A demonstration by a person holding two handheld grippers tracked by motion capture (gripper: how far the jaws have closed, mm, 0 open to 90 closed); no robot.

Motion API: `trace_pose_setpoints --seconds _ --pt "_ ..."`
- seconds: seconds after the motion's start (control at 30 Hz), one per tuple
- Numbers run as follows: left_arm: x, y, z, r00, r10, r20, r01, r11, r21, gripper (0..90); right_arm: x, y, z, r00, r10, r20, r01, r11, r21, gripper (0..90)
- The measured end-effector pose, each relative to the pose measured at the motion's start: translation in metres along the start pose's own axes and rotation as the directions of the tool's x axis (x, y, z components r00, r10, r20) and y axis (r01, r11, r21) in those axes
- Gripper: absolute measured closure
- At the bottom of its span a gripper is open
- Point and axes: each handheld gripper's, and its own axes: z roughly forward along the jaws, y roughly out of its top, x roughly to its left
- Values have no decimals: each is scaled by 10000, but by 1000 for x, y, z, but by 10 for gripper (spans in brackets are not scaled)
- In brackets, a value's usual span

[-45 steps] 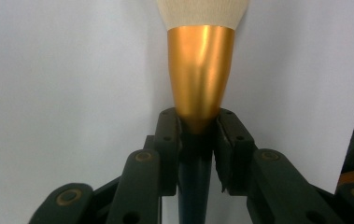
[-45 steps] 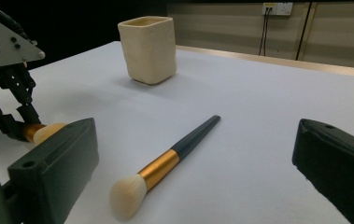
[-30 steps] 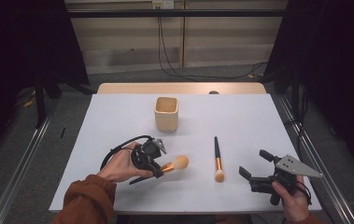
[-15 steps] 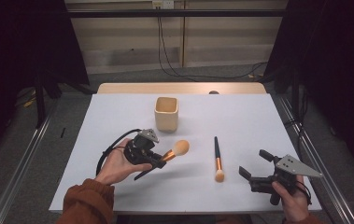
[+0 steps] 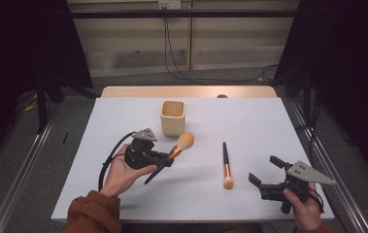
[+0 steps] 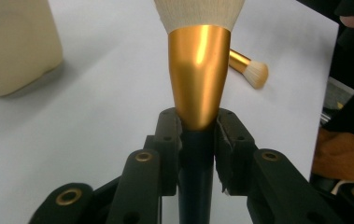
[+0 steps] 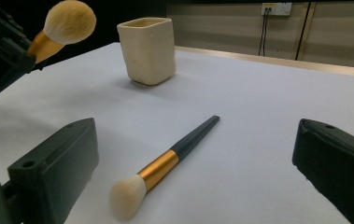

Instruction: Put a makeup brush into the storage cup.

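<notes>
The left hand-held gripper (image 5: 164, 159) is clenched on a makeup brush (image 5: 172, 155), its pads pressing the dark handle just below the gold collar. The brush is lifted off the white tabletop (image 5: 249, 121), near the front left of the cream cup (image 5: 173, 118) and apart from it. Its long axis runs on a slant in the high view: the fluffy tan head points up and away toward the cup's right side, while the tapered dark handle tip points down toward the person. In the left gripper view the brush (image 6: 198, 88) lines up with the jaws, head away from the camera.

A second brush (image 5: 226, 165) lies flat on the tabletop between the two hands, handle pointing away from the person and pale head toward them.

The right hand-held gripper (image 5: 261, 175) is released, jaws spread wide with nothing between them, near the front right edge.

No brand, label or writing can be read on either brush or the cup.
</notes>
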Motion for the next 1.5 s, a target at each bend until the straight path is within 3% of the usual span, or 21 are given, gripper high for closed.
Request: trace_pose_setpoints --seconds 0.1,0.3,0.6,0.93,1.17,1.2,1.27,1.33,1.5 --pt "2 -2 0 10000 -66 29 67 9993 -358 724 0 0 0 10000 -6 4 6 10000 -1 0" --pt "2 -3 2 10000 -49 41 52 9981 -619 724 0 0 0 10000 2 -13 -2 10000 -1 0" --pt "3 -1 -1 9998 -105 -191 76 9891 -1470 725 0 0 0 10000 16 23 -16 10000 -6 0" --pt "6 3 -6 9986 -264 -454 138 9660 -2582 725 -1 0 0 10000 5 22 -5 10000 -19 0" --pt "7 10 -9 9977 -87 -677 -116 9561 -2930 725 0 0 0 10000 13 21 -13 10000 -3 0" --pt "7 13 -10 9975 -83 -708 -141 9507 -3097 725 0 0 0 10000 9 16 -9 10000 -6 0" --pt "8 15 -11 9971 -39 -754 -200 9492 -3140 725 0 0 0 10000 7 16 -7 10000 -5 0" --pt "9 18 -12 9964 -34 -842 -252 9416 -3357 725 0 0 0 10000 -31 0 31 10000 7 0" --pt "11 23 -13 9946 -32 -1033 -330 9373 -3470 726 0 0 0 10000 -8 -9 8 10000 9 0"
